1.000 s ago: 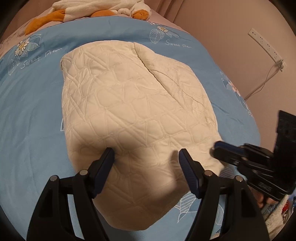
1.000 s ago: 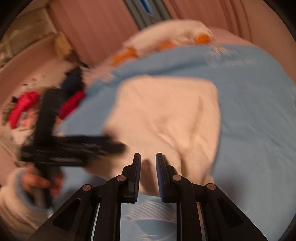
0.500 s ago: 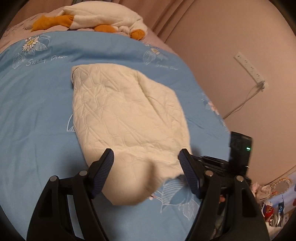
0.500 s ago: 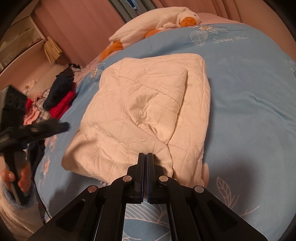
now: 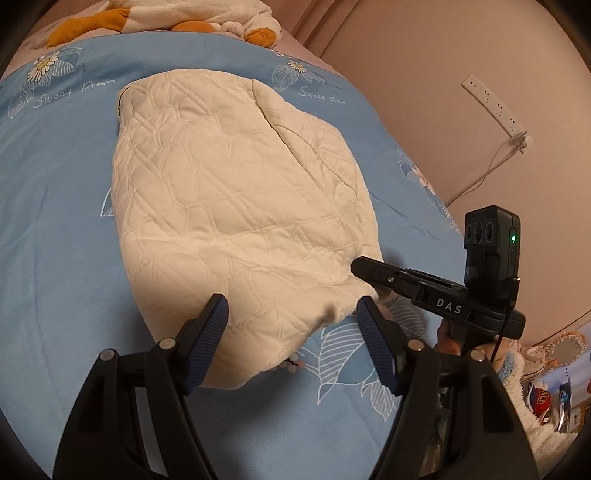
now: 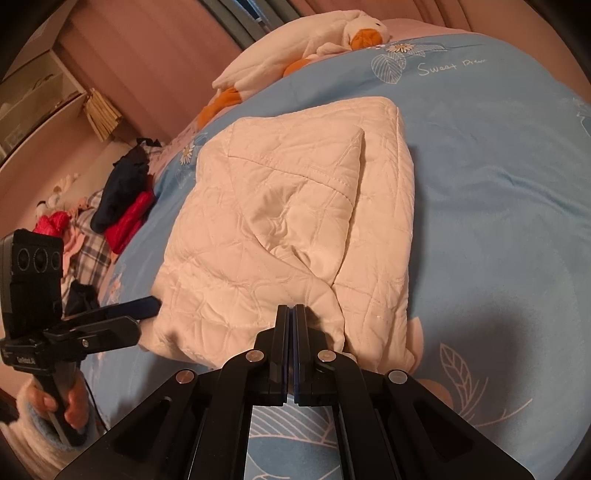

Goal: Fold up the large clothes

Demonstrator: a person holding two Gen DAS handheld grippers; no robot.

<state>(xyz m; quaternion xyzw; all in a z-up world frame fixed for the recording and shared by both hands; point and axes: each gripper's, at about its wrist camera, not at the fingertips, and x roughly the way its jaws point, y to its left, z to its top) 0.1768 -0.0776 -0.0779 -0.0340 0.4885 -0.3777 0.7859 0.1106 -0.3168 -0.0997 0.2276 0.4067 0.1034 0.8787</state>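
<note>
A cream quilted garment [image 5: 236, 206] lies folded on the blue bedspread [image 5: 44, 206]; it also shows in the right wrist view [image 6: 295, 229]. My left gripper [image 5: 293, 314] is open and empty, its jaws spread over the garment's near edge. My right gripper [image 6: 291, 314] is shut, its tips touching the garment's near folded edge; I cannot tell whether cloth is pinched. In the left wrist view the right gripper [image 5: 360, 267] touches the garment's right corner. In the right wrist view the left gripper [image 6: 147, 308] sits at the garment's left edge.
A white and orange plush duck [image 6: 306, 48] lies at the head of the bed [image 5: 166, 18]. A pile of red and dark clothes [image 6: 125, 206] lies left of the bed. A wall with a power strip [image 5: 495, 105] and cable is at the right.
My left gripper dropped back toward the garment, which looks larger than half a second ago. My right gripper stayed shut at the near edge, having closed since one second ago.
</note>
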